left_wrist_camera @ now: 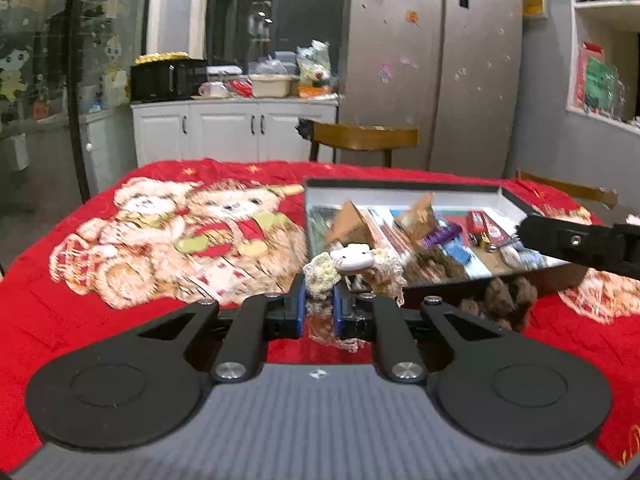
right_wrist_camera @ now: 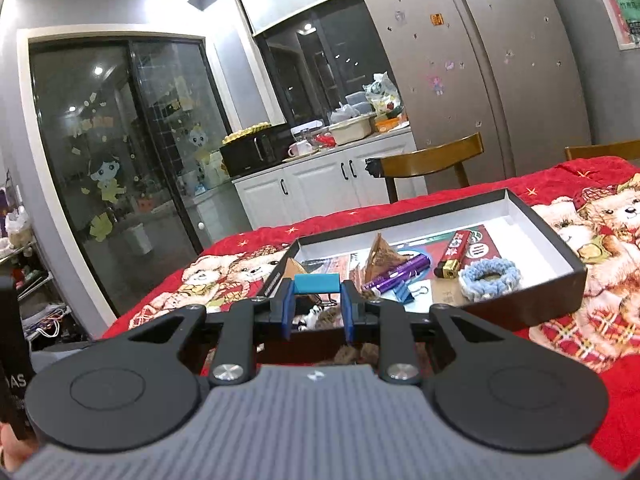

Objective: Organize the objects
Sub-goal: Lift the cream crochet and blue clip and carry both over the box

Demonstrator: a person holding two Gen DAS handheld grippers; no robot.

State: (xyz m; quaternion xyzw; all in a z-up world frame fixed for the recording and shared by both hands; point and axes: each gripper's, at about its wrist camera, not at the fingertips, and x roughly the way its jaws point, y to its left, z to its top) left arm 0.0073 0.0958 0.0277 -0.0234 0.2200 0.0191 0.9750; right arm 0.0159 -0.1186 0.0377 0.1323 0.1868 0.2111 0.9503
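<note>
My left gripper (left_wrist_camera: 318, 296) is shut on a cream crocheted hair tie (left_wrist_camera: 320, 274) with a white cat-face charm, held above the red cloth just left of the black box (left_wrist_camera: 400, 184). In the right wrist view my right gripper (right_wrist_camera: 317, 292) is shut on a blue binder clip (right_wrist_camera: 317, 283), held over the near left corner of the box (right_wrist_camera: 552, 240). Inside lie a purple torch (right_wrist_camera: 400, 272), a red lighter (right_wrist_camera: 454, 254), a blue crocheted ring (right_wrist_camera: 490, 278), a second blue clip (right_wrist_camera: 406, 294) and brown triangular packets (right_wrist_camera: 380, 254). One black finger (left_wrist_camera: 560, 240) of the right gripper reaches over the box's right side.
A red teddy-bear cloth (left_wrist_camera: 160, 240) covers the table. A brown furry piece (left_wrist_camera: 500, 300) lies against the box's near wall. Wooden chairs (left_wrist_camera: 364, 136) stand behind the table, with white cabinets (left_wrist_camera: 232, 128) and a fridge (left_wrist_camera: 440, 60) beyond.
</note>
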